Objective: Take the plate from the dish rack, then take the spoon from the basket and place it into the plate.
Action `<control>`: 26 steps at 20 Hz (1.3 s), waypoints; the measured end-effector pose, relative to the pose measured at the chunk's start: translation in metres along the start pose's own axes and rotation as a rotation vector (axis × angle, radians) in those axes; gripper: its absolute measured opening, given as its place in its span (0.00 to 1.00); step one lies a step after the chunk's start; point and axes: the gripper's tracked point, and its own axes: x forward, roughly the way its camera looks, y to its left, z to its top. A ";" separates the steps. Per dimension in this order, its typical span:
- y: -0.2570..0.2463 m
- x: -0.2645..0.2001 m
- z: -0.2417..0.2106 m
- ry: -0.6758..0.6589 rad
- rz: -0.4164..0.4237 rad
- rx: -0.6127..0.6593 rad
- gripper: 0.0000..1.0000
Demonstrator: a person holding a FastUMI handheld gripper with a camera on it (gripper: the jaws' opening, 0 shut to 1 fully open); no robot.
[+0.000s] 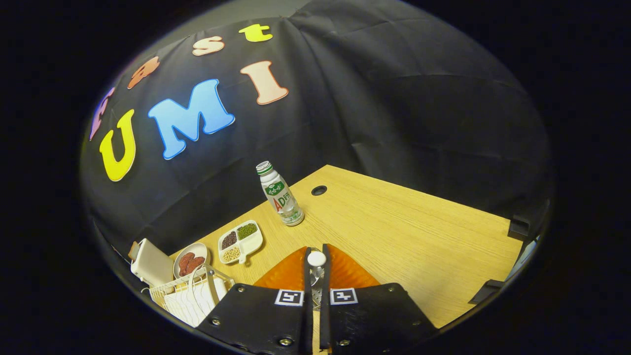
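The gripper [316,256] sits at the bottom centre of the frame, fingers [307,276] pointing up toward the middle — drawn nearly together, a narrow slit between them, pinching a white-tipped spoon [316,260] handle from both sides.

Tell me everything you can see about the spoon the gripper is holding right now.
The spoon is pinched between the two fingers of the gripper, which are closed on it from both sides. It looks like metal with a rounded white end sticking up just past the fingertips; the rest runs down the narrow gap between them. It hangs over the orange plate on the wooden table.
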 end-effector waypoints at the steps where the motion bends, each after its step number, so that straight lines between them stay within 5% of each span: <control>1: 0.004 -0.001 0.002 -0.001 0.003 -0.019 0.05; 15: 0.069 -0.094 0.047 -0.112 0.070 -0.321 0.05; 26: 0.151 -0.206 -0.041 -0.034 0.321 -0.463 0.05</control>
